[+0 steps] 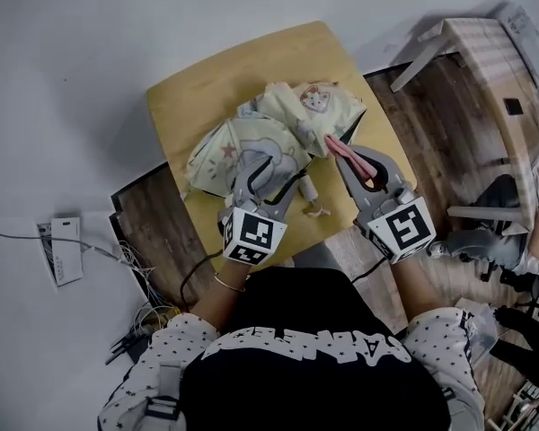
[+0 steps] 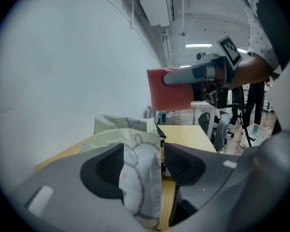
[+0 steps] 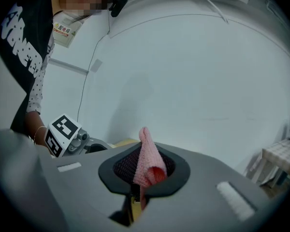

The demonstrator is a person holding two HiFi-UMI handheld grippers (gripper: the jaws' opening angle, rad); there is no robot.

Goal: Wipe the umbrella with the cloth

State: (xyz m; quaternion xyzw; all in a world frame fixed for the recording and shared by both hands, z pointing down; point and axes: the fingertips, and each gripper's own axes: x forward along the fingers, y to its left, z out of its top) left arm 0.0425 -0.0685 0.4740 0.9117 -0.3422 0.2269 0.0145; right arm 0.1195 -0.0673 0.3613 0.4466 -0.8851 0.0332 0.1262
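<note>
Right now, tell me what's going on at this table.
A person is working over a small wooden table with a gripper in each hand. The right tool is shut on a pink cloth, held just beside the folded, cartoon-printed umbrella that lies on the table. The left tool is open, with a fold of the umbrella's fabric between its jaws but not clamped. The cloth is not yet pressed onto the umbrella, as far as the head view shows.
</note>
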